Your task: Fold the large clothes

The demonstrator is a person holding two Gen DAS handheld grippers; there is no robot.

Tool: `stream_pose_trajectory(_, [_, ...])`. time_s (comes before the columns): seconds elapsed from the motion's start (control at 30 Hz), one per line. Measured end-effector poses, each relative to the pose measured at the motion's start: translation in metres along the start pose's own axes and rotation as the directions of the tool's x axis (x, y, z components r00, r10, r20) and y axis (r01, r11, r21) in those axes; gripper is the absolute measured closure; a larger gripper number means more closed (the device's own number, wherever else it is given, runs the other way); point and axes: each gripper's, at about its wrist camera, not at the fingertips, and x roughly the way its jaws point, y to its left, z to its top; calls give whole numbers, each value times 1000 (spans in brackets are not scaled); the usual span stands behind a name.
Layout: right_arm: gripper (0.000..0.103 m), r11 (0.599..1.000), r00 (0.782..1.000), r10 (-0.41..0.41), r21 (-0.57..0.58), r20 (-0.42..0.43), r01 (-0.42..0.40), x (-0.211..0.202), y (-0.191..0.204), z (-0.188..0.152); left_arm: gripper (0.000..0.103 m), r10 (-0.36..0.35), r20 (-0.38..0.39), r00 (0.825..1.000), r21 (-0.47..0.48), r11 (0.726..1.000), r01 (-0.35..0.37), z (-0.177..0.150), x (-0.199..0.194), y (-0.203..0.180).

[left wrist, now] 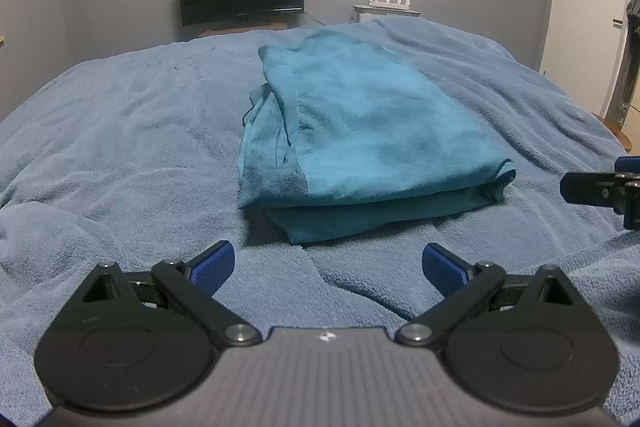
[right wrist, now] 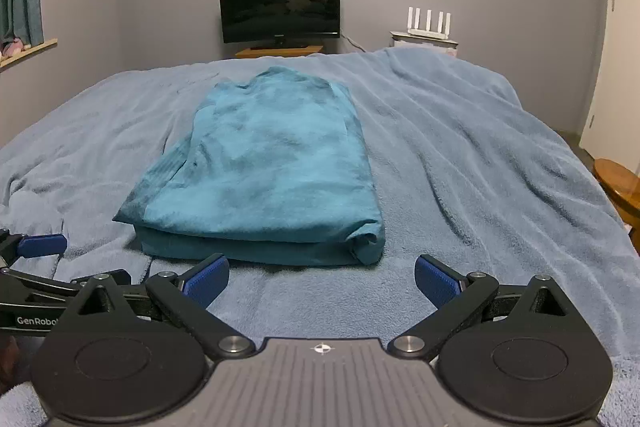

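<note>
While the teal garment [right wrist: 264, 167] lies folded on the blanket [right wrist: 460, 155], each hand-held gripper — left [left wrist: 328, 263], right [right wrist: 322, 277] — gapes wide, holding nothing.

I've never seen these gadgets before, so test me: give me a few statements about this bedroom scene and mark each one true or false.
1. The teal garment lies folded on the blue blanket. True.
2. The left hand-held gripper is clamped on the garment. False: it is open, short of the cloth.
3. The right hand-held gripper is open and holds nothing. True.
4. The monitor by the wall shows a bright picture. False: its screen is dark.
5. A white router stands right of the monitor. True.
</note>
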Motion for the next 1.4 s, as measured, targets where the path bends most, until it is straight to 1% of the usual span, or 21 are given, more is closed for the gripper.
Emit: stream_pose_trajectory(1.4, [2,1000,1000,2,-31,-6,-3,-1,2,-3,2,1,-1,1000,0,1000,-1,-1,0,-3])
